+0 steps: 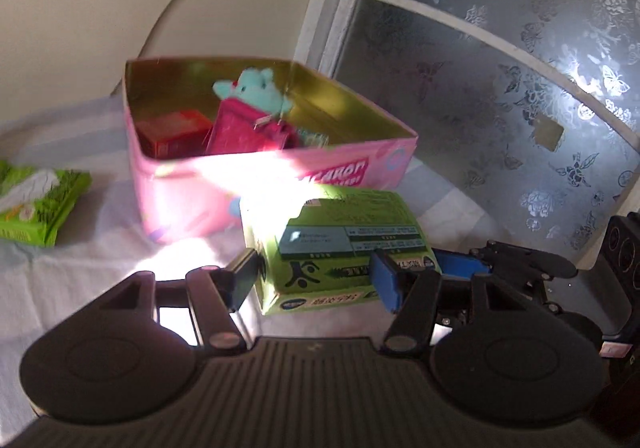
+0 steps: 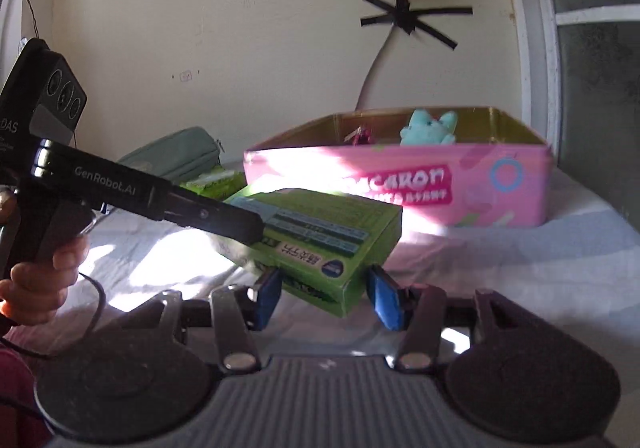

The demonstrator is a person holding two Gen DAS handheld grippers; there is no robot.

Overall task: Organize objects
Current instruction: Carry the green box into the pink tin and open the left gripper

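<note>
The green rectangular cardboard carton [image 1: 340, 244] printed with text panels reads as light and stiff: flat faces, sharp edges, thin walls. I judge it will dent if squeezed hard and may pivot if held at one corner only, so the grip belongs across two opposite side faces, near the middle of their length, with moderate pressure. The printed surface looks smooth, so some slip is possible.

Position: the carton sits just near of the pink open-topped tin [image 1: 168, 183] lettered "MACARON", which stands on the white cloth-covered counter [image 1: 60, 280]. It appears raised and tilted off the cloth, carried between both tools.

My left hand-held gripper [image 1: 320, 280] is partly open. Its two fingers bracket the near end of the carton, the blue pad [image 1: 386, 280] pressing the right face and the other pad the left face.

My right hand-held gripper [image 2: 326, 294] is also partly open, its jaws closed on the carton's near lower corner, one blue pad on each side.

The tin already contains a teal plush toy [image 1: 256, 87], a magenta pouch [image 1: 240, 127] and a red box [image 1: 176, 131]. A green tissue pack [image 1: 36, 203] lies well to the left on the counter.
</note>
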